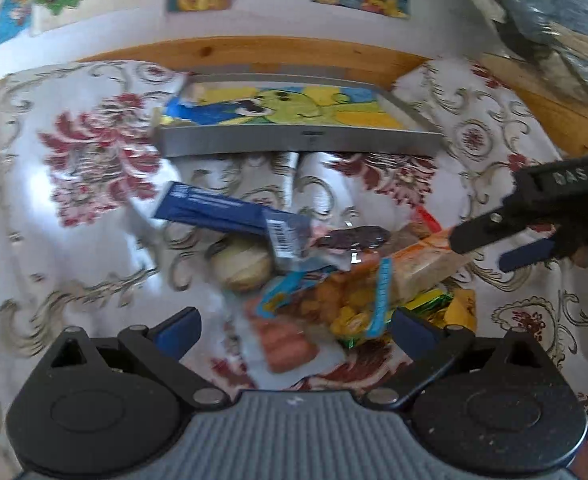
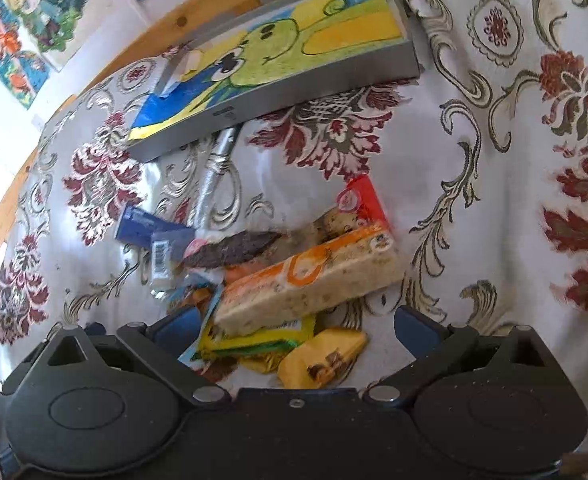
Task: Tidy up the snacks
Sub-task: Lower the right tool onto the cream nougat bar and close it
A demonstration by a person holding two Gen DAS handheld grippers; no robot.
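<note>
Left gripper (image 1: 296,330): matte black plastic body, two rounded lobes with raised oval discs, silver rivets at linkage pivots, triangular cut-outs, ribbed grey centre plate, blue finger pads (image 1: 181,330).

Right gripper (image 2: 294,330): same black lobed body, silver rivets, blue pads (image 2: 414,326), plain black centre with one small screw. Seen from the left camera, its black side carries embossed letters, roughly "DAS". Dust specks on both housings.

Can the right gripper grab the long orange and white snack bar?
Probably yes. The right gripper is open, and the orange and white bar lies on top of the snack pile just ahead of its fingers, with nothing covering it.
</note>
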